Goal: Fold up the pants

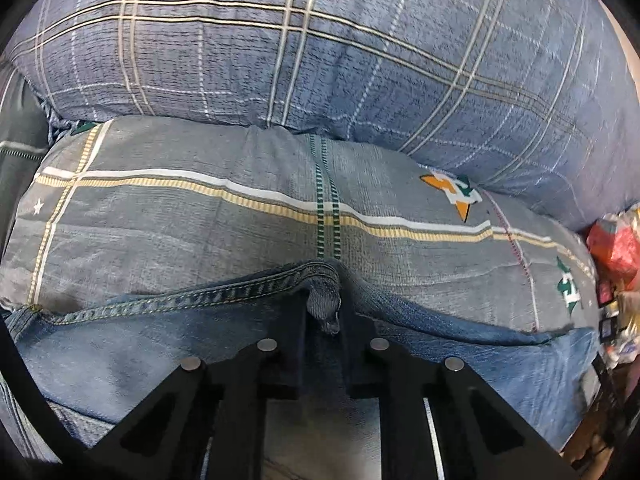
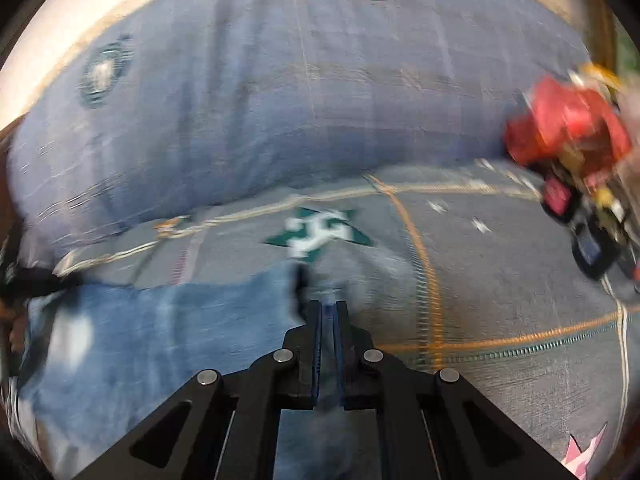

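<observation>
Left gripper [image 1: 323, 312], seen from its own wrist camera, has its two black fingers [image 1: 294, 320] clenched on a bunched fold of the jeans [image 1: 132, 352] at the stitched seam edge; a small lump of denim sticks up between the pads. These pants lie spread over the near part of a bed, and the blue denim fills the lower part of the view to the left and right of the gripper. Under them and beyond them is a grey bed sheet [image 1: 180, 224] with white and yellow stripes, green dashed lines and star-shaped prints in orange and green. Farther away, a big blue plaid pillow [image 1: 360, 52] rests on the sheet. At the right edge there is a heap of red and mixed-colour small things [image 1: 614, 248], too blurred to name.

Right gripper [image 2: 329, 312], in its own wrist view, is also clenched, with a thin layer of blue denim pinched between the pads. This picture is blurred. The jeans lie to the left of and below the gripper, on the same grey sheet with a green star print just beyond the fingertips. The blue pillow stands at the far side, and the red heap sits at the far right. A pink star print shows at the near right corner.
</observation>
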A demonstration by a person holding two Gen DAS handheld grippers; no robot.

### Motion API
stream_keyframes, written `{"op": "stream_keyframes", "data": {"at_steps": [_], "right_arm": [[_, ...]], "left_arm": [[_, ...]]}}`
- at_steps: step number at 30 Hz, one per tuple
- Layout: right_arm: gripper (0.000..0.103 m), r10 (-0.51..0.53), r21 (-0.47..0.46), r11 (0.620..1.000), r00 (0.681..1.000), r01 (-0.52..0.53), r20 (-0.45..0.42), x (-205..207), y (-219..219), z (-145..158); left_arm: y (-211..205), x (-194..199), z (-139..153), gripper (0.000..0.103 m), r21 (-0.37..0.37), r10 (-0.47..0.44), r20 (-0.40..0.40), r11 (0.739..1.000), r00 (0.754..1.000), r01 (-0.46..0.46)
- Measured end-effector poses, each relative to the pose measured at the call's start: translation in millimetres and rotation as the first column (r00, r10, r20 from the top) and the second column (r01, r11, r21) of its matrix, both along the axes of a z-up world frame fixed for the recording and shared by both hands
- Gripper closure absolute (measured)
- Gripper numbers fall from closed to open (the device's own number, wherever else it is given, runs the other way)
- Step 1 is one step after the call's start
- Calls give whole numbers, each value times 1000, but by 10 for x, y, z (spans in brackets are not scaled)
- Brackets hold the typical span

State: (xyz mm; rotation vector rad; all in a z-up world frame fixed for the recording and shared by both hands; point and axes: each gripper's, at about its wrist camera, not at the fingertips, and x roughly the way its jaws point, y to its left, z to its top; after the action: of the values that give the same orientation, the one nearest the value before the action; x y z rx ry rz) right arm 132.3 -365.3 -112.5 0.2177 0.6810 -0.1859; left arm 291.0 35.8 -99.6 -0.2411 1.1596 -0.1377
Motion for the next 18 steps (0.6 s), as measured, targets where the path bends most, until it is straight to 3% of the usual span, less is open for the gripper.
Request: {"op": "stream_keyframes", "data": {"at_steps": [1, 3, 5, 7, 8, 9, 10, 13, 16, 17, 18], "right_arm": [[97, -18, 39, 999, 1000, 18, -4, -1, -79, -23], [97, -50, 81, 996, 999, 49, 14, -52, -180, -22], [96, -62, 106, 993, 997, 57, 43, -134, -229, 42], [87, -44, 151, 988, 996, 31, 79, -212, -250, 81], [69, -30, 166, 986, 996, 15, 88, -223, -242, 96], [39, -20, 169, 986, 996, 4, 90, -217, -207, 113], [29, -7, 166, 986, 995, -9, 96, -198, -166, 129], [28, 40, 129, 990, 994, -53, 103, -106, 12, 165], [37, 90, 115, 988, 993, -99, 76, 59, 112, 118], [50, 107, 104, 988, 992, -113, 60, 117, 153, 95], [78, 127, 90, 988, 991, -129, 32, 208, 196, 43]], "left_arm": [[-29, 4, 1, 83, -8, -11, -6, 1000, 1000, 11], [20, -5, 40, 62, -73, -23, -5, 997, 1000, 22], [103, -76, 111, 47, -139, -21, -11, 990, 1000, 20], [168, -221, 259, 42, -169, -38, 17, 985, 999, 41], [176, -272, 309, 41, -163, -51, 31, 985, 998, 55], [197, -372, 387, 40, -149, -70, 53, 986, 996, 77], [215, -451, 438, 39, -137, -84, 66, 986, 994, 92], [332, -751, 524, 37, -83, -119, 103, 988, 987, 128], [434, -978, 448, 37, 39, -124, 112, 992, 986, 120], [455, -999, 415, 37, 62, -125, 105, 991, 987, 119], [481, -1037, 375, 37, 95, -126, 101, 989, 987, 117]]}}
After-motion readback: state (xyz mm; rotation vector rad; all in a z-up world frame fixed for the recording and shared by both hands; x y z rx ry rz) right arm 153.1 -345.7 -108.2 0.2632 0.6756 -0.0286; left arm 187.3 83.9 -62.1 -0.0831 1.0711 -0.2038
